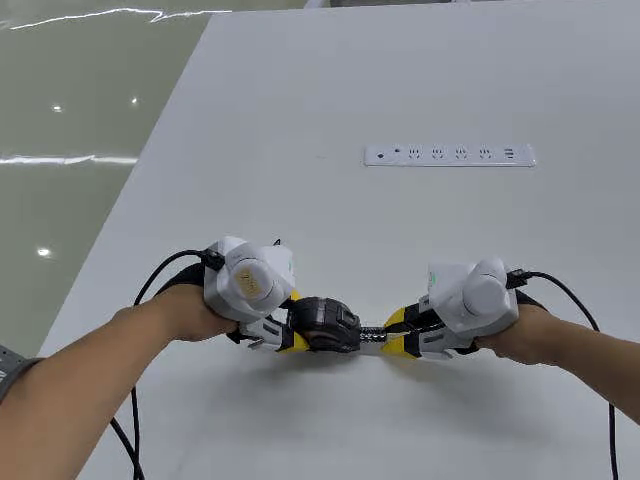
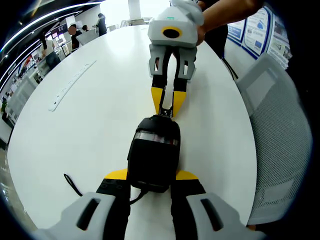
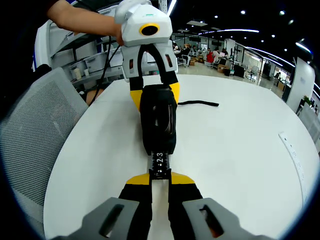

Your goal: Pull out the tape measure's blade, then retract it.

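Observation:
A black tape measure lies on the white table between the two grippers. My left gripper is shut on its case, yellow pads on both sides. My right gripper is shut on the end of the blade, which sticks out only a short way from the case. The blade's printed numbers show just ahead of the right pads. In the left gripper view the right gripper faces the case mouth, fingertips pinched together on the blade tip.
A white power strip lies farther back on the table. A black strap trails from the tape measure's rear. Cables run from both grippers toward the near edge. A grey mesh chair stands beside the table.

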